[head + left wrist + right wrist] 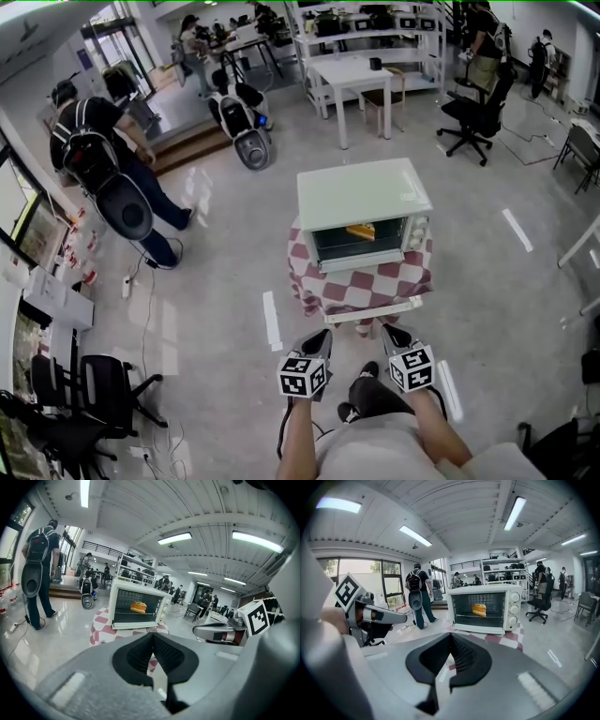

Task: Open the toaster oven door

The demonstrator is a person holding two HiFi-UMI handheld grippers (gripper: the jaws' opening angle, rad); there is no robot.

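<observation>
1 toaster oven [364,199], 2 tongs [322,336] [388,330]

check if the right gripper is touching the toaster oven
Apart. The head view shows the right gripper short of the toaster oven, checkered cloth between them.

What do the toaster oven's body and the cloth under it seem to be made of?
Toaster oven: probably painted metal, smooth pale finish, with a glass-looking, see-through door. Cloth: likely soft fabric, red-and-white checks, hanging in folds.
</observation>
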